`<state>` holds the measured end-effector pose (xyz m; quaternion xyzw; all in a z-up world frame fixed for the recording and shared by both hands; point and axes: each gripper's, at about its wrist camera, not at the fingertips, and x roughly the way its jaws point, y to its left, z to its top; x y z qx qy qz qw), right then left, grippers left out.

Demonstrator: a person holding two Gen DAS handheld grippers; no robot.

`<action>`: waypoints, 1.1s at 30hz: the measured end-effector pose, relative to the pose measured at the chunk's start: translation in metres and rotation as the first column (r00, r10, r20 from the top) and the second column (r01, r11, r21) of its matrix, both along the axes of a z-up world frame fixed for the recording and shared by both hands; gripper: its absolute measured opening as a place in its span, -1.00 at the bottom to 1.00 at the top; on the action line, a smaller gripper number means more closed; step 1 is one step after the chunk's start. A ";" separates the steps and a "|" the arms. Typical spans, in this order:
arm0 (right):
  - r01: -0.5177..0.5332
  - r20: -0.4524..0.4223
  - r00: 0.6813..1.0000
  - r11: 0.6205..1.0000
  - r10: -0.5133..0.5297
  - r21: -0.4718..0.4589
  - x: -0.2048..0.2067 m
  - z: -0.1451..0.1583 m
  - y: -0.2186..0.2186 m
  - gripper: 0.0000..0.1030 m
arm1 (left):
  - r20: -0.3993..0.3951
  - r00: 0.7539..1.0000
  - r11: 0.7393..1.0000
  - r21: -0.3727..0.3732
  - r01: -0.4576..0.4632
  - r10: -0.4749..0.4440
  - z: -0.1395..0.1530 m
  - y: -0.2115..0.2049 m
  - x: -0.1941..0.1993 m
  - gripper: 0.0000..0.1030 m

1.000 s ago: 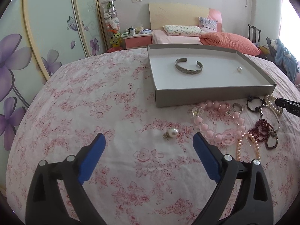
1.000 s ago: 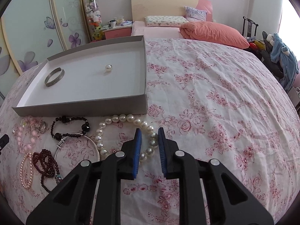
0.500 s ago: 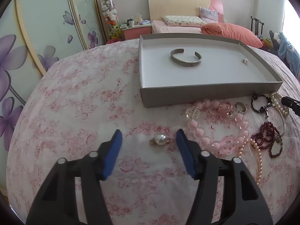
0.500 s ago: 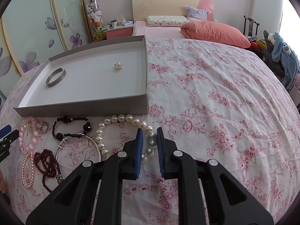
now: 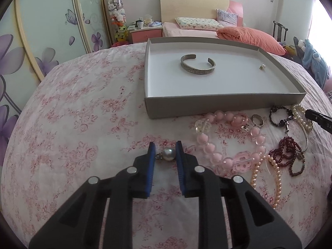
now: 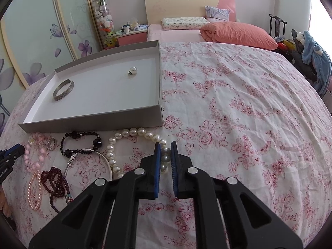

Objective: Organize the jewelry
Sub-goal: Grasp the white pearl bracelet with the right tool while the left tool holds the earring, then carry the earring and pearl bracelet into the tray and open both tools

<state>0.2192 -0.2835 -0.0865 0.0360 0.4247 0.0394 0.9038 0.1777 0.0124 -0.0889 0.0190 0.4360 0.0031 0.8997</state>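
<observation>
Left tongs (image 5: pixel 165 148) closing on pearl earring (image 5: pixel 167 154).

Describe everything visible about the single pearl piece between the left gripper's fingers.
The pearl piece is one round, glossy, silvery-white bead with a small metal fitting on its left side, perhaps an earring or pendant. It lies on the flowered bedspread, in front of the grey tray and left of the pink bead bracelet. The left gripper is closing on it: the right blue pad looks to touch the bead, the left pad meets the fitting.

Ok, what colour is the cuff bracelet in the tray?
Silver-grey cuff bracelet with engraved pattern; clearest in the left wrist view.
</observation>
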 end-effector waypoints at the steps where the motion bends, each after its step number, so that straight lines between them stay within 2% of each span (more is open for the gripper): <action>1: -0.001 0.007 1.000 1.000 0.001 0.012 -0.002 0.001 -0.001 -0.80 | 0.000 1.000 1.000 -0.001 -0.003 0.003 0.000 0.002 0.000 -0.60; 14: -0.113 0.178 0.980 0.982 0.086 0.149 -0.027 0.052 0.015 -0.80 | 0.013 0.999 0.999 -0.033 -0.029 0.030 0.006 0.015 -0.005 -0.60; 33: -0.206 0.227 0.961 0.959 0.160 0.196 -0.047 0.070 0.041 -0.80 | 0.105 0.994 0.998 -0.060 -0.002 0.008 0.032 0.004 -0.020 -0.60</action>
